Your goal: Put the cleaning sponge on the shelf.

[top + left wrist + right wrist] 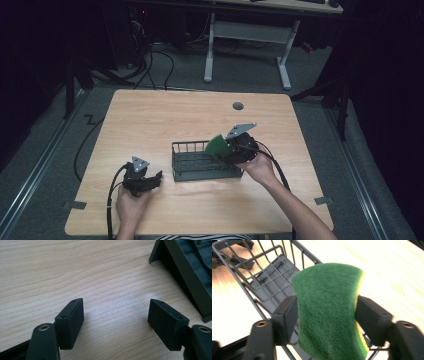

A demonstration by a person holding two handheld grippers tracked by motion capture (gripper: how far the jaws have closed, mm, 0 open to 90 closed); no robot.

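Note:
A green scouring sponge [327, 290] with a yellow edge sits between the pads of my right gripper [328, 313], which is shut on it. In the high view the sponge [218, 146] hangs over the right end of a dark wire basket [200, 172], with the right gripper [229, 150] tilted toward the basket. The basket's slatted floor [269, 282] lies just beyond the sponge. My left gripper [116, 315] stands open low over bare wood, nothing between its fingers. It rests at the table's front left [152, 179], a little left of the basket's corner [190, 277].
The light wooden table [150, 120] has a round cable hole [238, 105] near its far edge. Black cables trail from both grippers toward the front edge. Beyond the table stand a white desk frame [247, 35] and floor cables.

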